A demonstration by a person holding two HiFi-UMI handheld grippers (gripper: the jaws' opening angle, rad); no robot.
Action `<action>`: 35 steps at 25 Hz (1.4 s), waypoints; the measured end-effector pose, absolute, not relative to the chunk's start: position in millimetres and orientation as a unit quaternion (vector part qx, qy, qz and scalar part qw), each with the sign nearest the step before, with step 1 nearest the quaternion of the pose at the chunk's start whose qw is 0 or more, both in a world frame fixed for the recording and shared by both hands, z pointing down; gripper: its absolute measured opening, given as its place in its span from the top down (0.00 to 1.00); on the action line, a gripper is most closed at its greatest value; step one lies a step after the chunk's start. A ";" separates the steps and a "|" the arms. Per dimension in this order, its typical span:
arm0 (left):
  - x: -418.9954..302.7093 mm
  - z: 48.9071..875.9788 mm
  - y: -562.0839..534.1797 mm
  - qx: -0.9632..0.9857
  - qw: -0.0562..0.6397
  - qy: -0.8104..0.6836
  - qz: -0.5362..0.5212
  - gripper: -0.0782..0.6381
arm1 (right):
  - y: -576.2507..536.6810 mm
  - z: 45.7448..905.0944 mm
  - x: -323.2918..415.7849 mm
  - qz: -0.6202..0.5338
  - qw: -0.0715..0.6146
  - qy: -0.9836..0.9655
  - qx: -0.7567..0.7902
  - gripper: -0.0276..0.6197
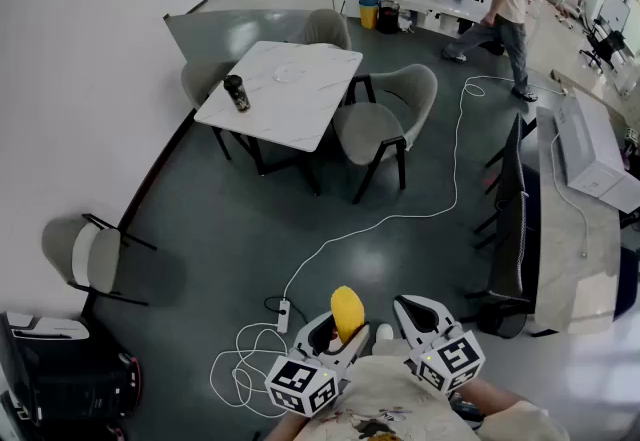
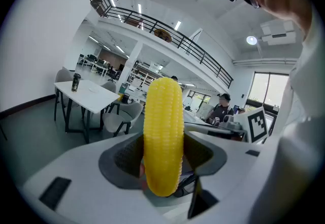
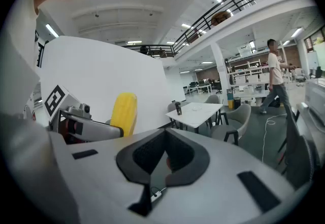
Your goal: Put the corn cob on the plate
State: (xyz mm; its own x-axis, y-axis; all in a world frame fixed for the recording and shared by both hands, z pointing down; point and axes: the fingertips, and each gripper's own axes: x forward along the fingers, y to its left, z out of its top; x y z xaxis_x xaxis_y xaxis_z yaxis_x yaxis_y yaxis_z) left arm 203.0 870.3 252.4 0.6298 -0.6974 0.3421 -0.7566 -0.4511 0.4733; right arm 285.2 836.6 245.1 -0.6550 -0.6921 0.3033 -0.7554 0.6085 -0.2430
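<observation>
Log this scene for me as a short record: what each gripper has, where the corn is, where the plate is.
left gripper: shut on the corn cob, which stands upright between its fingers
right gripper: fingers together, nothing between them
plate: faint pale round dish, likely the plate, on the white table across the floor
also on table: dark can
task state: corn not yet on plate

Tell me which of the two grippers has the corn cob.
The left gripper: its jaws are clamped on the yellow corn cob, which sticks out above them. The right gripper beside it has nothing between its jaws.
</observation>
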 end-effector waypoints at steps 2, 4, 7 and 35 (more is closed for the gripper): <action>194.1 254.2 868.6 0.851 0.300 -0.428 0.048 0.55 | 836.2 247.6 279.7 0.177 0.090 -0.890 0.409 0.95; 184.7 255.5 869.4 0.851 0.300 -0.428 0.046 0.55 | 837.5 249.9 273.2 0.179 0.092 -0.888 0.414 0.95; 171.6 255.2 873.0 0.852 0.301 -0.425 0.046 0.55 | 840.3 248.8 261.4 0.187 0.087 -0.885 0.417 0.95; 94.9 264.8 870.9 0.851 0.295 -0.433 0.040 0.55 | 829.5 251.7 198.0 0.183 0.074 -0.884 0.424 0.95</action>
